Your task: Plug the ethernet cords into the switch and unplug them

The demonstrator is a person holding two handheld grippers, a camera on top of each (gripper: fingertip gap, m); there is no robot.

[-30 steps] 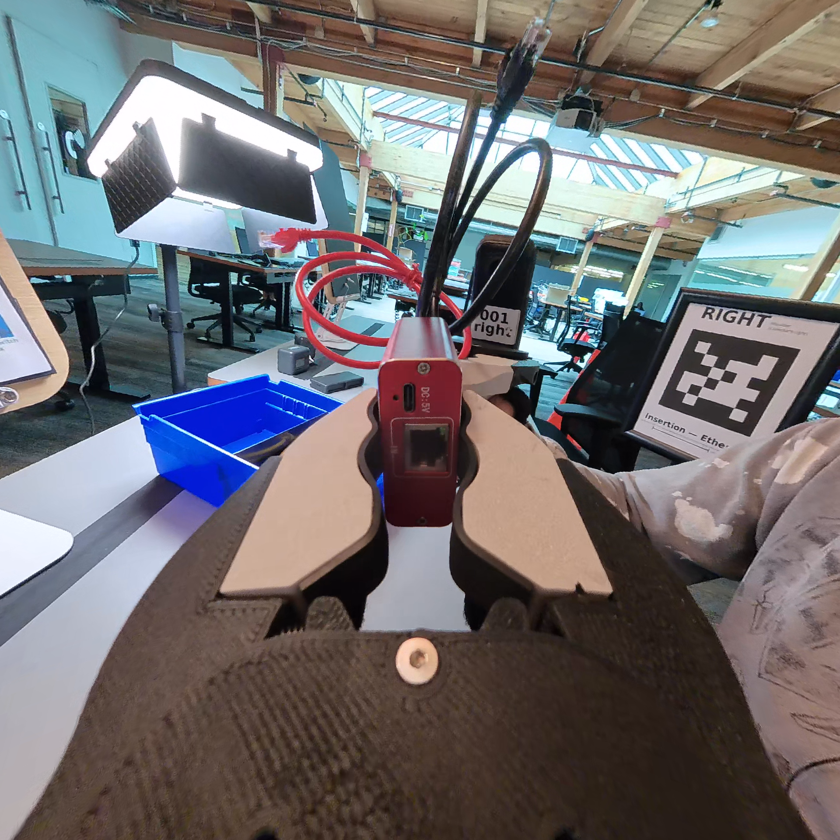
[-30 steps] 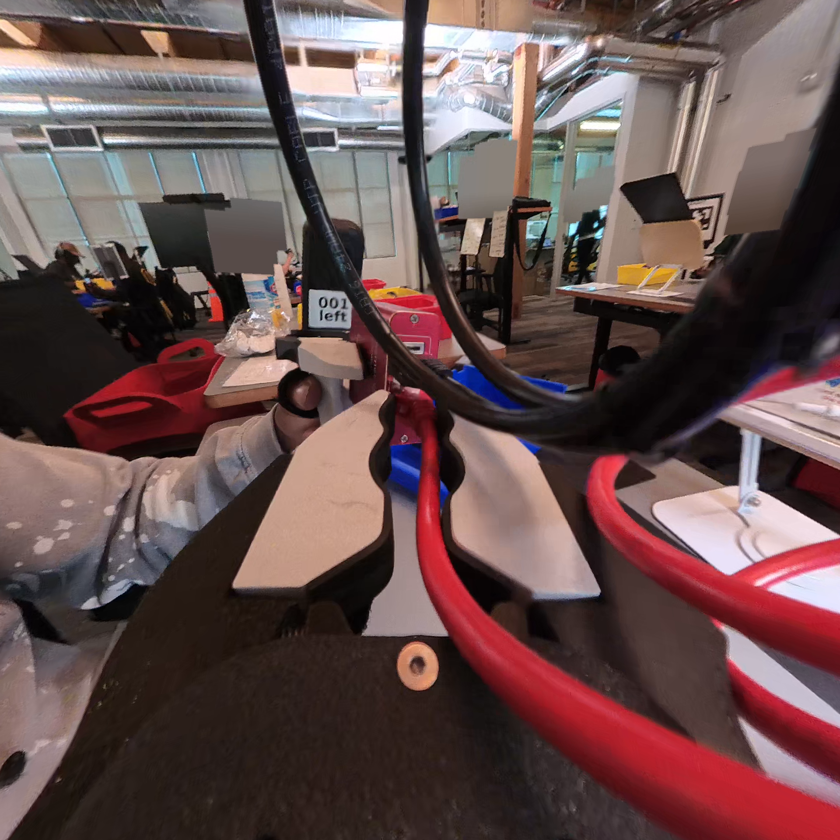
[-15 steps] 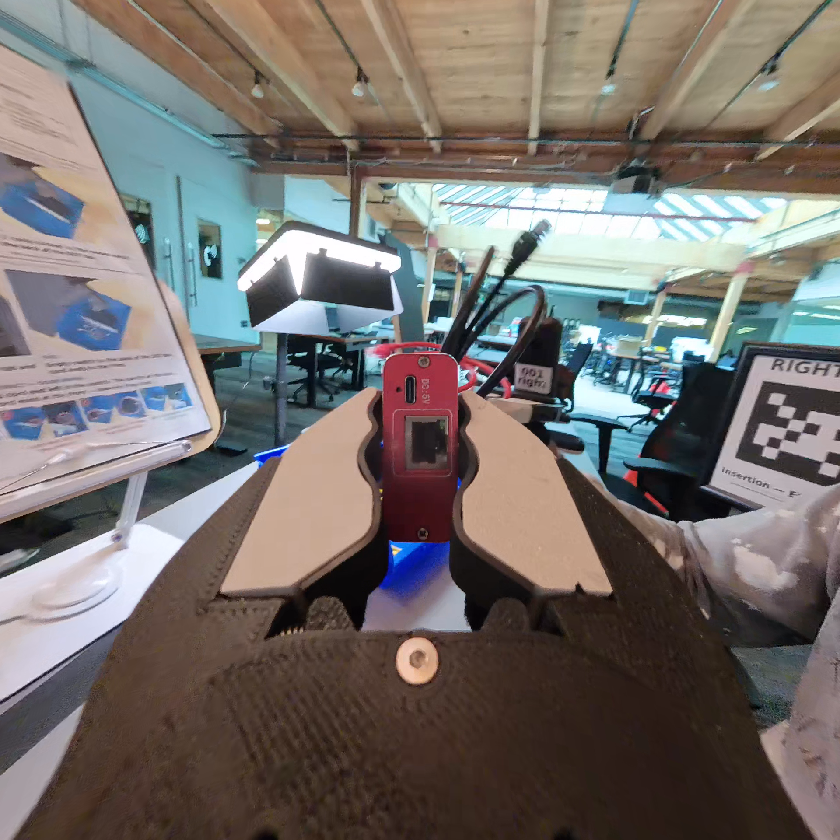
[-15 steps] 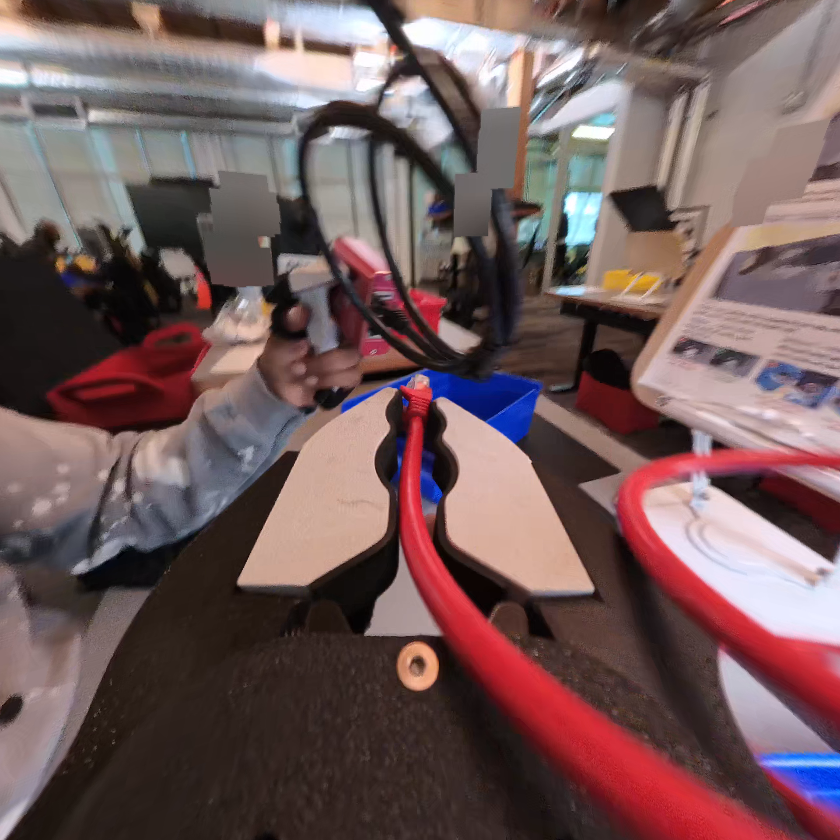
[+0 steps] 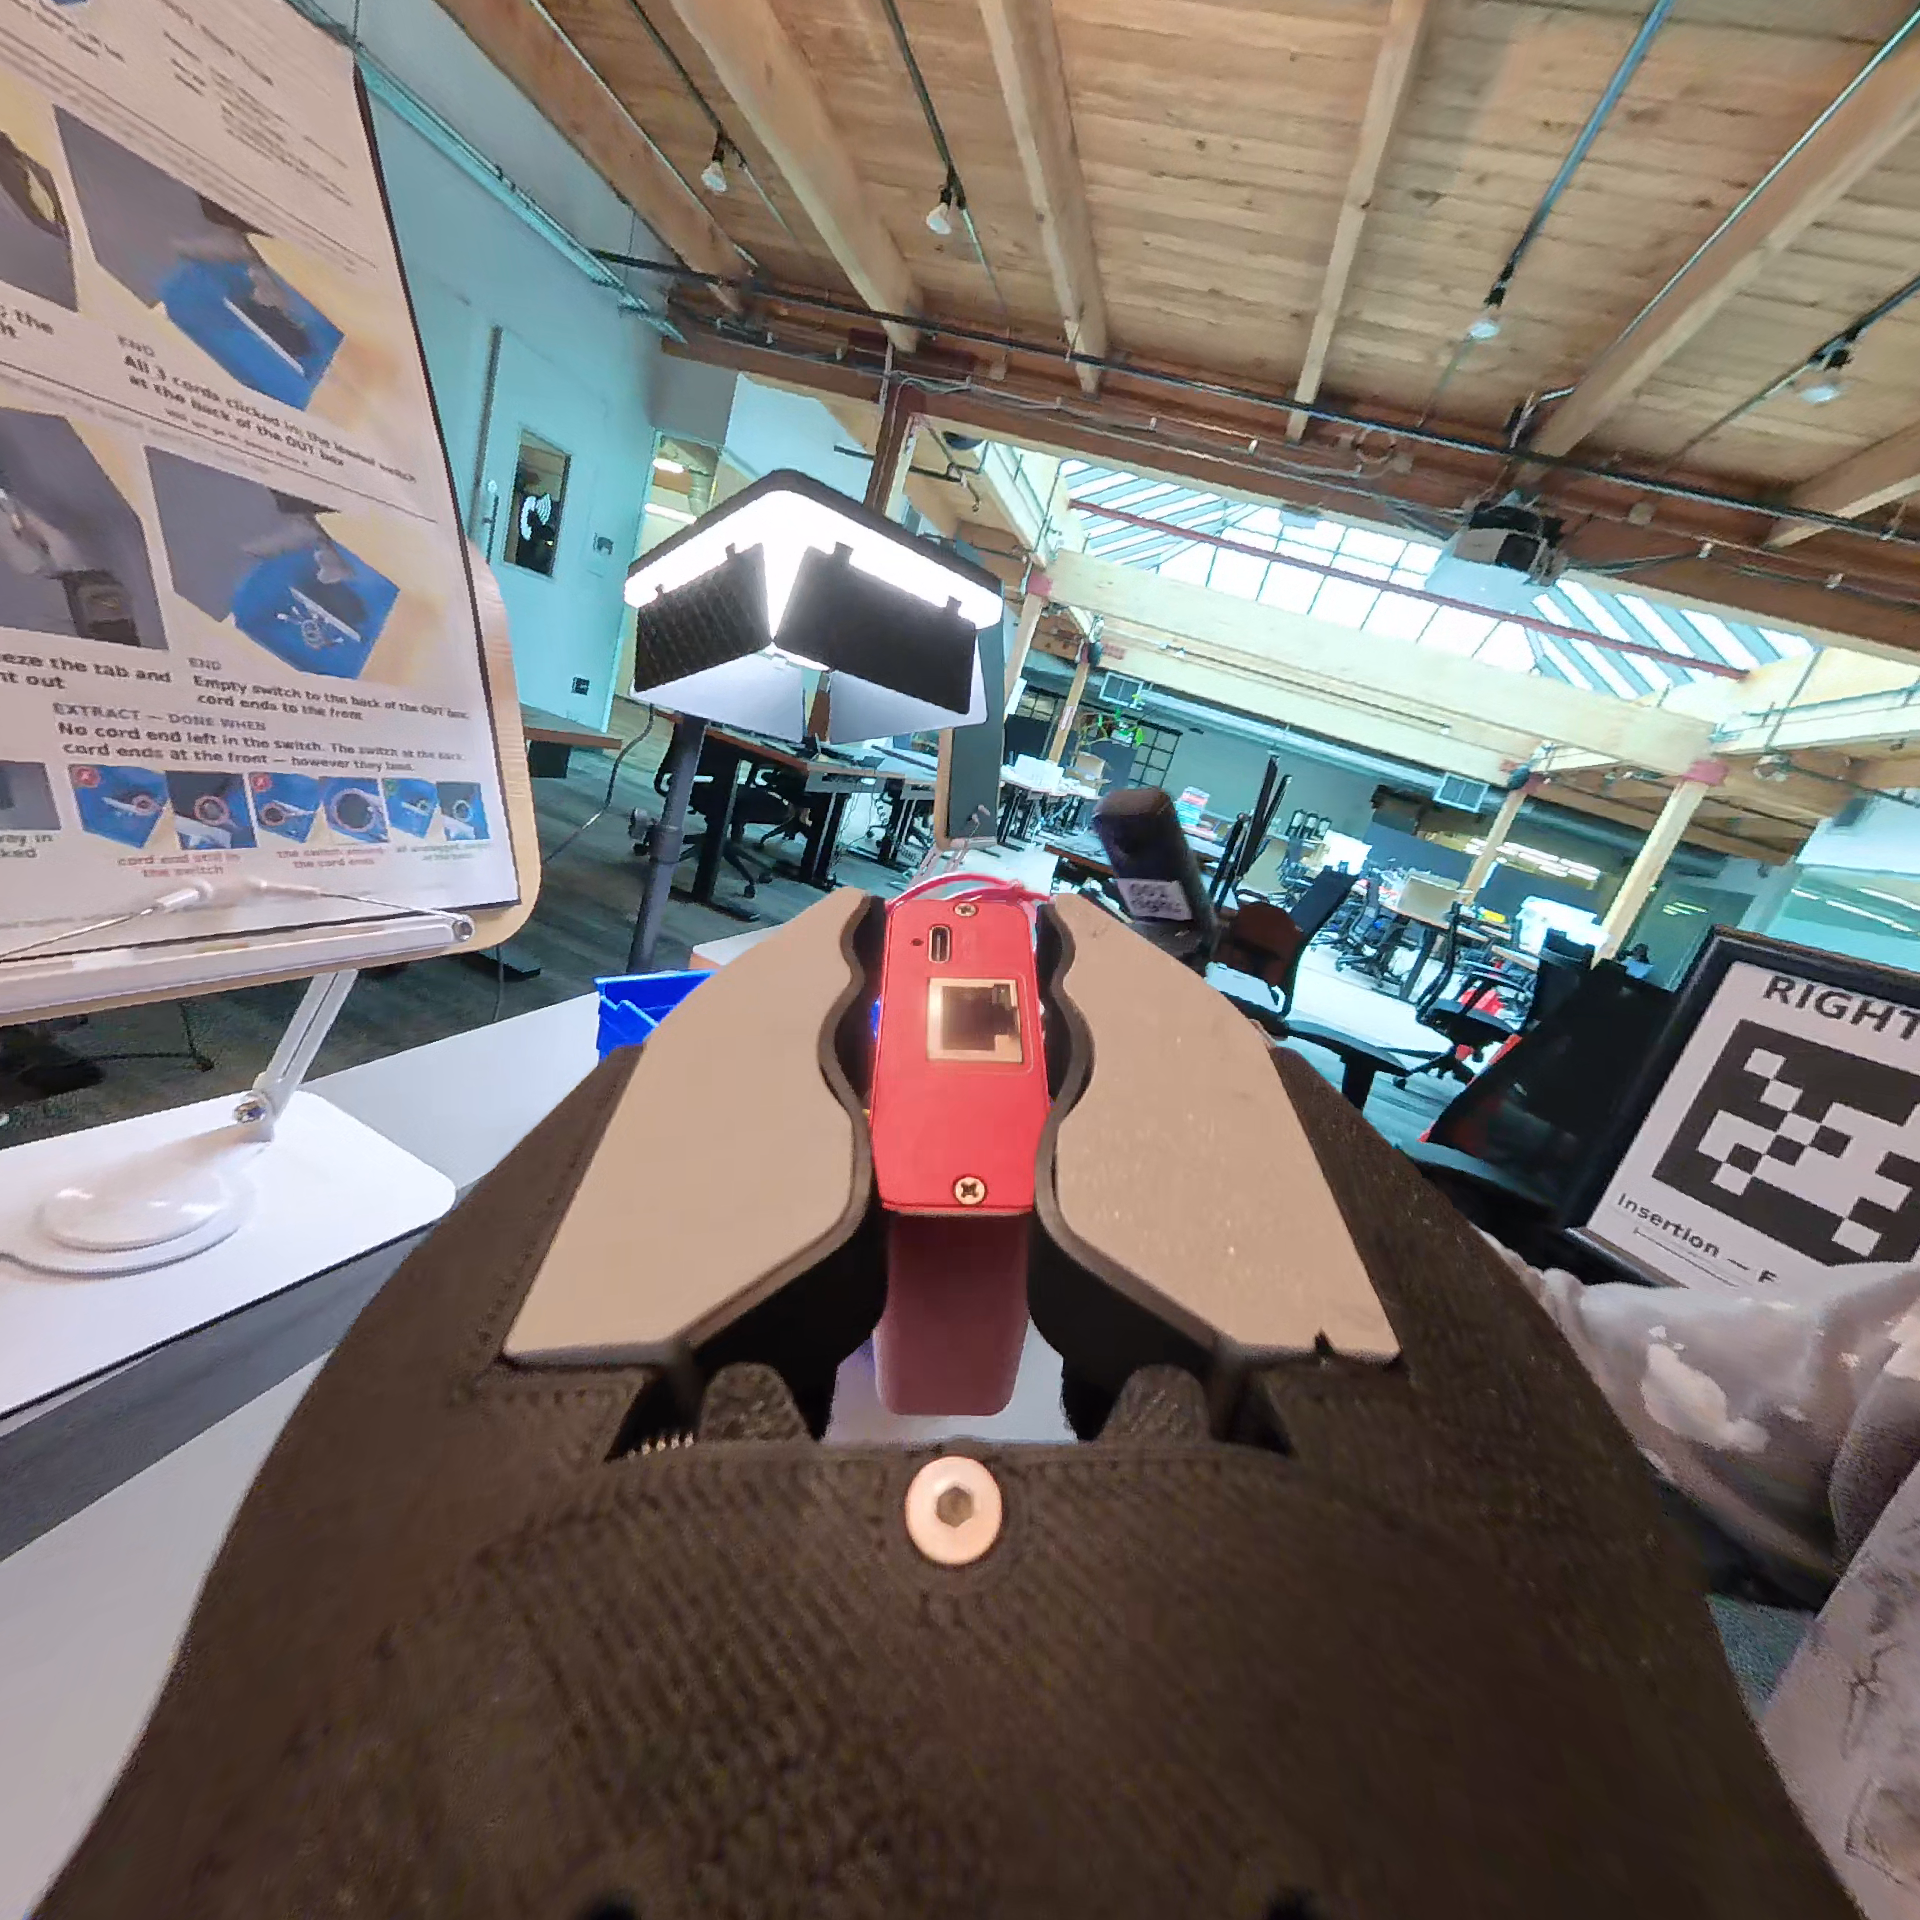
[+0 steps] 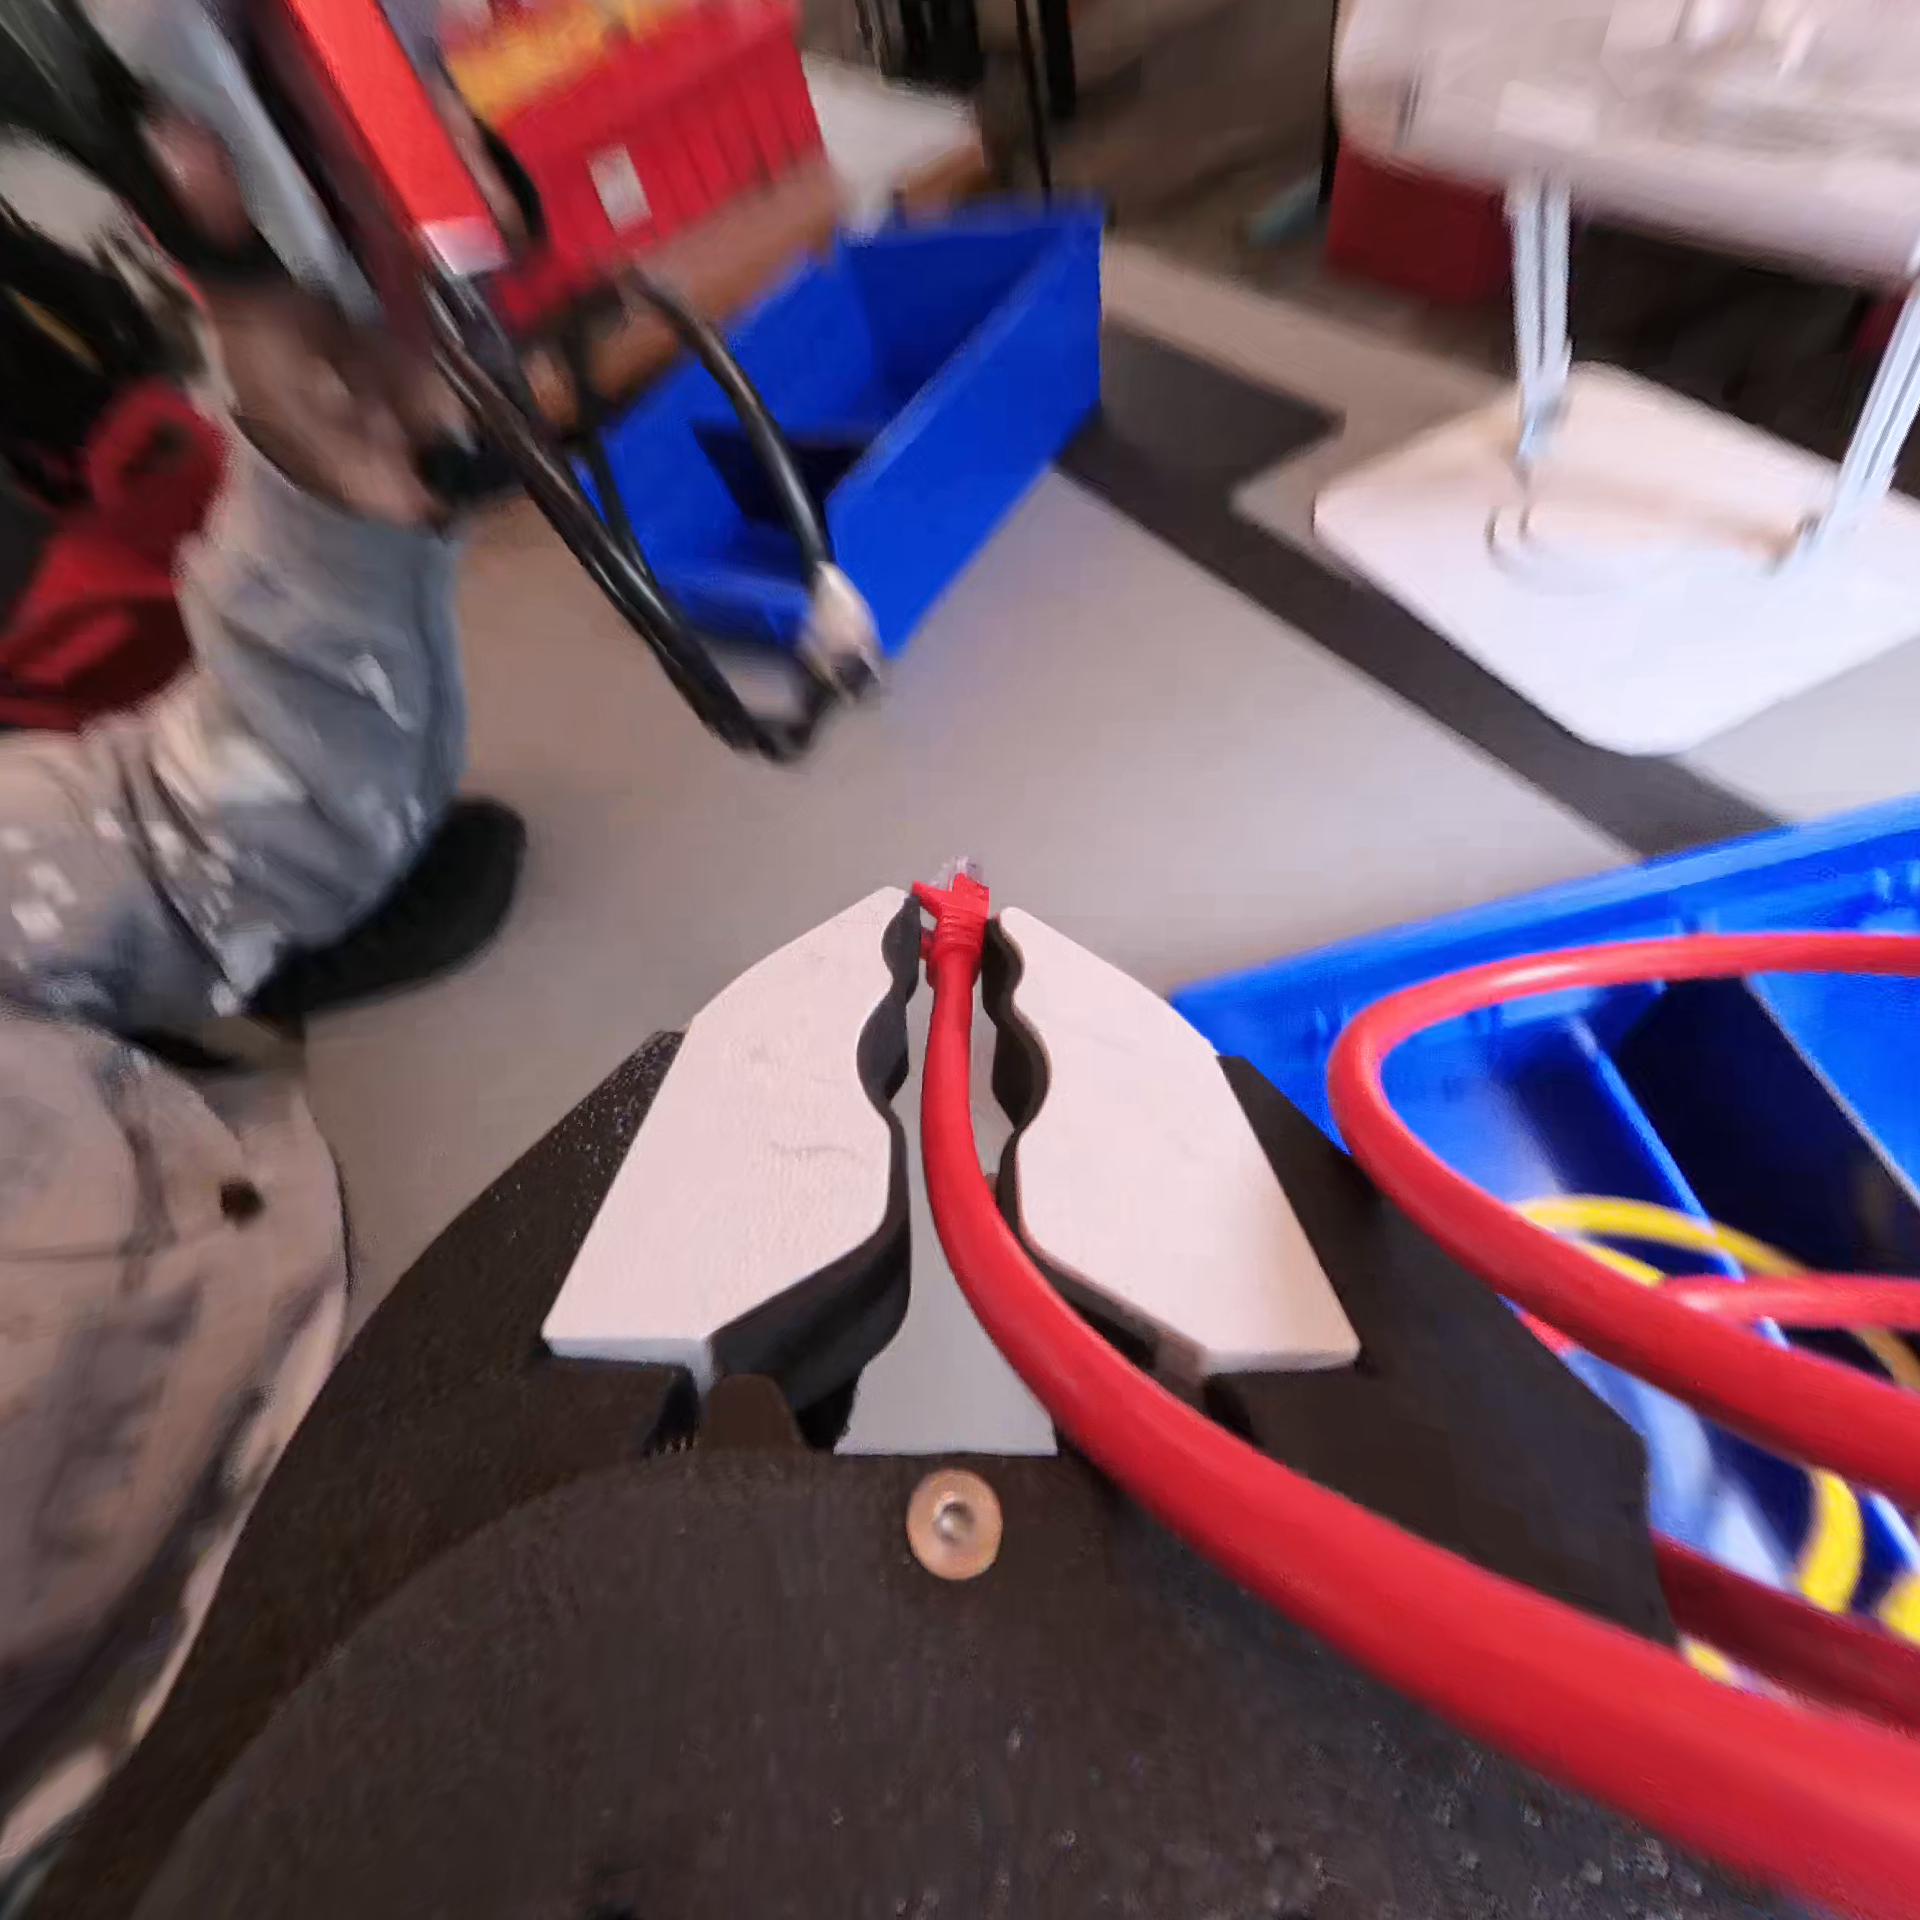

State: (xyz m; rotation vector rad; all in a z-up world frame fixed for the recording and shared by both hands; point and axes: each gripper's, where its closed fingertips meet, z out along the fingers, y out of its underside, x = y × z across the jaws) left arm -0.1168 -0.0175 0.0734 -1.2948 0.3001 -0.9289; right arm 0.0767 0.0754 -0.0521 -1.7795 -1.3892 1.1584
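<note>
My left gripper [image 5: 954,935] is shut on the red ethernet switch [image 5: 956,1081], held upright in the air with an empty port facing the camera. In the right wrist view the switch [image 6: 364,125] shows at the upper left, blurred, with a black cord [image 6: 665,582] hanging from it, its free plug dangling. My right gripper [image 6: 951,909] is shut on the red ethernet cord [image 6: 961,1039] just behind its plug, which sticks out past the fingertips, free of the switch, above the grey table [image 6: 1091,779]. The red cord loops away to the right.
A blue bin [image 6: 935,384] stands behind on the table. A second blue bin [image 6: 1662,1091] at the right holds a yellow cord [image 6: 1829,1538]. An instruction board on a white stand [image 5: 208,499] is at the left, a framed marker sign [image 5: 1797,1132] at the right. A person's sleeve [image 6: 260,727] is at the left.
The red cord's plug has come out of the switch and my right gripper has swung down and away toward the table. My left gripper lifted and tilted the switch; the black cord now hangs down.
</note>
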